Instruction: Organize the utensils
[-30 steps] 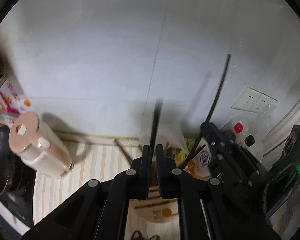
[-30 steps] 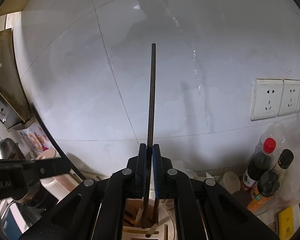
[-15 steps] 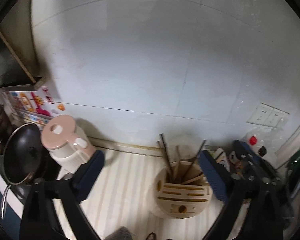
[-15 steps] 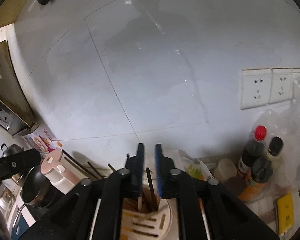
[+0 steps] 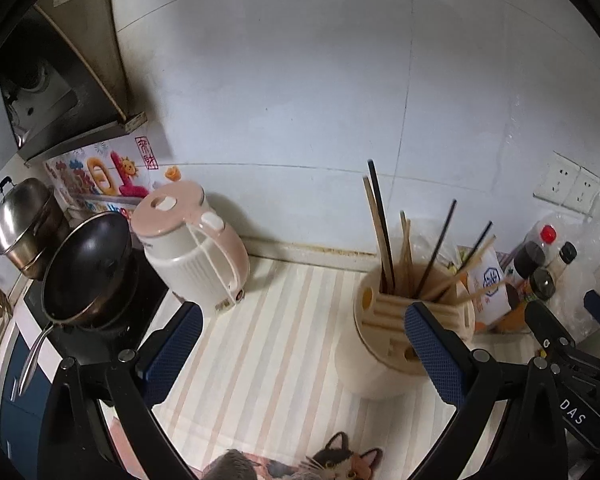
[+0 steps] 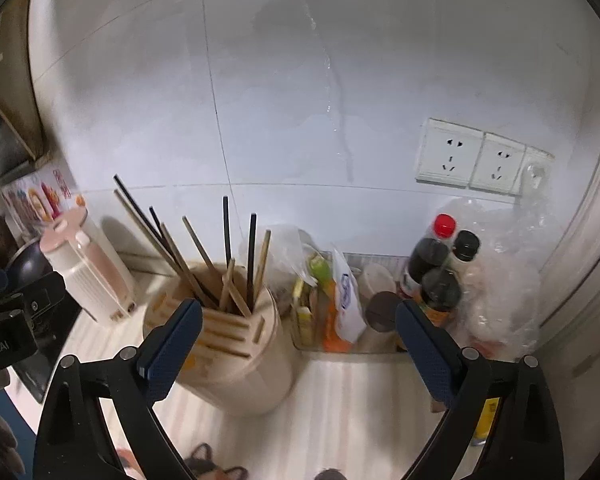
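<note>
A round beige utensil holder [image 5: 374, 364] stands on the striped counter, also in the right wrist view [image 6: 240, 364]. Several black and wooden chopsticks [image 5: 384, 240] stand in its back compartment, leaning apart; they also show in the right wrist view [image 6: 204, 256]. My left gripper [image 5: 300, 344] is open wide and empty, above the counter with its right finger in front of the holder. My right gripper [image 6: 298, 344] is open wide and empty, just right of the holder. The right gripper's body shows in the left wrist view [image 5: 568, 364].
A pink and white kettle [image 5: 192, 248] stands left of the holder. A black pan [image 5: 88, 264] and a steel pot [image 5: 24, 220] sit on the stove at left. Sauce bottles [image 6: 440, 268], packets [image 6: 340, 296] and wall sockets [image 6: 472, 158] are at right.
Both grippers were shut on a black chopstick each a second ago. Both have let go into the holder, opened wide and drawn back.
</note>
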### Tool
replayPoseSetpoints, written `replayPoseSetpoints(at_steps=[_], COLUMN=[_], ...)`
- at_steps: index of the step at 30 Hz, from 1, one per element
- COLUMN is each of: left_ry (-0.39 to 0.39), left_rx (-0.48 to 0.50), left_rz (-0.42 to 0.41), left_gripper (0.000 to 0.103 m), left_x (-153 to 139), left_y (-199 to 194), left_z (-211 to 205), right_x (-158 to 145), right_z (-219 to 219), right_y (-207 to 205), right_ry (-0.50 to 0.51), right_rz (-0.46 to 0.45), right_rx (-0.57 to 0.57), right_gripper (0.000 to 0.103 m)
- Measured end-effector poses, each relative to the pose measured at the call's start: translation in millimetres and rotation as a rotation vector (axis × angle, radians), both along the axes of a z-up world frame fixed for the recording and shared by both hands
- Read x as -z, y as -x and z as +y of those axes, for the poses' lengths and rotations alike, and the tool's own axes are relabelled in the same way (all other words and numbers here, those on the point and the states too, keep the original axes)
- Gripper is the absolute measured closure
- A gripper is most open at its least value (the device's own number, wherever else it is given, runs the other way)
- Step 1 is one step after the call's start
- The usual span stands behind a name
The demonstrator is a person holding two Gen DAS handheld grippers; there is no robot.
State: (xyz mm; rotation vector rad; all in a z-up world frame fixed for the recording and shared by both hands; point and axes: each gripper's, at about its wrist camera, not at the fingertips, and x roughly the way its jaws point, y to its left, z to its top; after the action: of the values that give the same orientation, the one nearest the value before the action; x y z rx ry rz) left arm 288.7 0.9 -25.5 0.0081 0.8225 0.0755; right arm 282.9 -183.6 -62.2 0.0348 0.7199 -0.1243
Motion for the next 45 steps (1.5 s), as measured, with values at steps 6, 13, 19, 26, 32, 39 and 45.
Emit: replayPoseSetpoints(at_steps=[6,13,19,26,32,39,45], left_ry=[0.005,0.001,0.008,0.026,0.019,0.026,0.033], left_rx=[0.03,0.093,0.146,0.17,0.159,0.108,0.091], left_rz=[-0.032,-0.084,-0.125,-0.168,-0.155,-0.118,-0.101], left_gripper=[0.0,0.0,0.0,0.0,0.0,0.0,0.0], left_x=[-15,-38,-58,-76,-81,-86,-85], left_y=[40,99,154,206,230,236,235], left_z=[-2,13,36,56,61,61,59], right_x=[-14,-45,-77,-99,-113,-123,-126], right_z=[1,20,53,81,94,91,87], right_y=[38,108,182,245,277,280,277], right_ry=[0.022,0.051,0.072,0.067,0.069,0.045,0.058], right_rz=[-0.016,-0.082,-0.151,-0.177,-0.178,-0.14,-0.108], right_rx=[0.034,0.098,0.153,0.183,0.175,0.136,0.107], right_gripper=[0.002,0.001,0.0,0.0,0.0,0.0,0.0])
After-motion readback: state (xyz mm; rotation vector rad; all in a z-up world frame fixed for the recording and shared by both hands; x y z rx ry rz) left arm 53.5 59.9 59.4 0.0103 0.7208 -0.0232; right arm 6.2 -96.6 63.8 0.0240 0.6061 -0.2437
